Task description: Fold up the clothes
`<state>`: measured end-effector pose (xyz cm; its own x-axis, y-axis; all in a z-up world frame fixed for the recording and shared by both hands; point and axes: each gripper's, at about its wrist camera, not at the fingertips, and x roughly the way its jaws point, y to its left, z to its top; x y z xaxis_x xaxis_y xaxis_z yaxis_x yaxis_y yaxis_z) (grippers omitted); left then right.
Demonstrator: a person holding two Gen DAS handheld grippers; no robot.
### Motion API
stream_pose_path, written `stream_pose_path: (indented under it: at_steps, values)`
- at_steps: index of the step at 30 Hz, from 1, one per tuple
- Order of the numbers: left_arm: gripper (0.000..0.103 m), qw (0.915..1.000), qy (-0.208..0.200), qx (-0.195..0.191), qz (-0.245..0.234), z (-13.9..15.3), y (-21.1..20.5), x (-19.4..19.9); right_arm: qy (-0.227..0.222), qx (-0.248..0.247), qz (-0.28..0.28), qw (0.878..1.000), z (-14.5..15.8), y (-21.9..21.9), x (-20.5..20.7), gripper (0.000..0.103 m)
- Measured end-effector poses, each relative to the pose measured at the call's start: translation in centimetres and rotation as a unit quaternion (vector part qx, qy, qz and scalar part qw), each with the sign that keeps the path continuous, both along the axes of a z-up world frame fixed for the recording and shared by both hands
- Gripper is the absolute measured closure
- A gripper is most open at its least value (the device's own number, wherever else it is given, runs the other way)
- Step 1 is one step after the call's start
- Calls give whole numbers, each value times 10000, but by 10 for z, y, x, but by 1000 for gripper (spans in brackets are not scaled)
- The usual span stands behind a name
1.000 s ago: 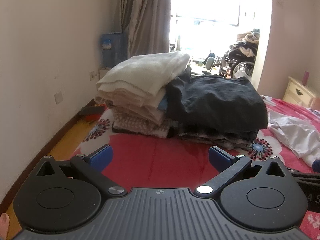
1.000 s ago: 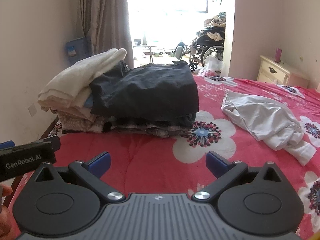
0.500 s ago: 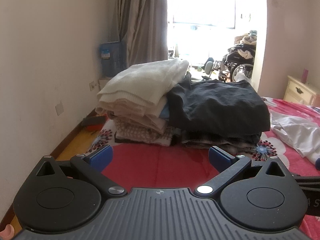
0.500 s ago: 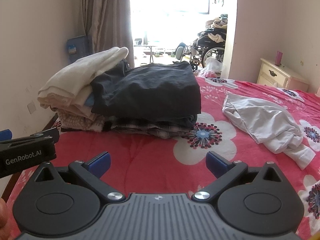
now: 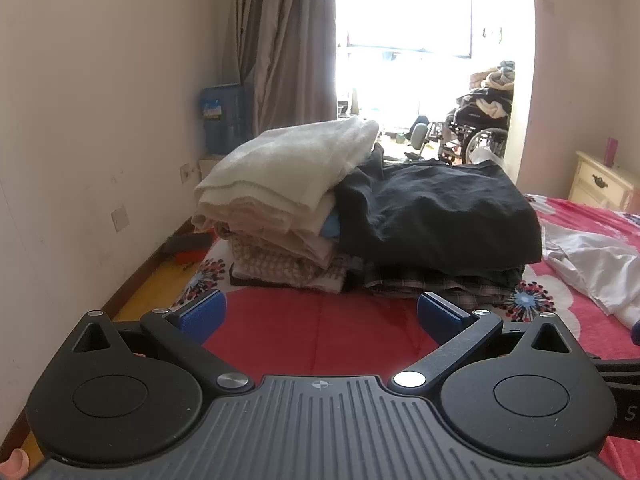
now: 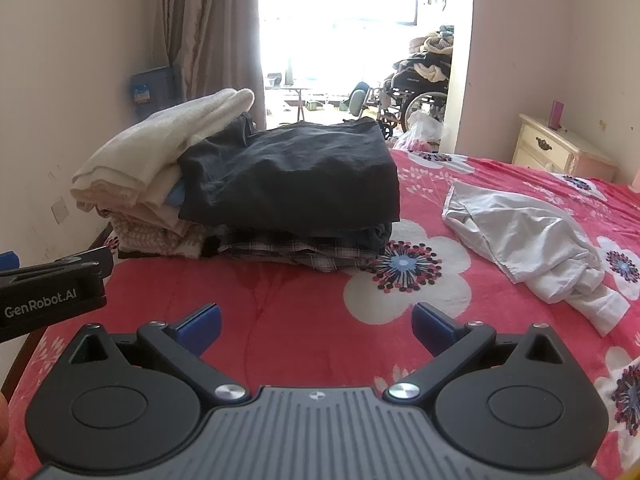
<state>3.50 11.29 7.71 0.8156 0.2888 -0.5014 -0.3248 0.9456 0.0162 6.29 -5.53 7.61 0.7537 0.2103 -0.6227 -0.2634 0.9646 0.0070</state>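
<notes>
Two stacks of folded clothes sit side by side on the red flowered bed [image 6: 288,312]: a cream-topped pile [image 5: 288,168] [image 6: 160,148] on the left and a black-topped pile [image 5: 440,212] [image 6: 296,176] beside it. A crumpled white shirt [image 6: 528,236] [image 5: 592,256] lies unfolded to the right. My left gripper [image 5: 320,316] hangs open and empty in front of the piles. My right gripper [image 6: 316,324] is open too, nothing between its blue pads, with the shirt ahead and to its right. The left gripper's body [image 6: 48,292] shows at the right wrist view's left edge.
A wall with sockets [image 5: 120,220] runs along the left, with a strip of wooden floor [image 5: 160,280] below. A curtain [image 5: 280,48] and bright doorway lie behind, with a wheelchair [image 6: 416,96] heaped with clothes. A cream nightstand [image 6: 560,152] stands at the right.
Both grippers have risen and tilted up slightly, so the piles sit lower in both views. Both stay open and empty.
</notes>
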Motion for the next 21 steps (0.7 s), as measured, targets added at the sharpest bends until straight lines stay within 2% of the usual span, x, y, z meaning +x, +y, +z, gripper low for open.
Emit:
stream_pose_path:
  at_steps: [21]
  values:
    - [0,10000,-29,-25,47,-1,2,0,18,-34,-6,10000,-2,2,1,0]
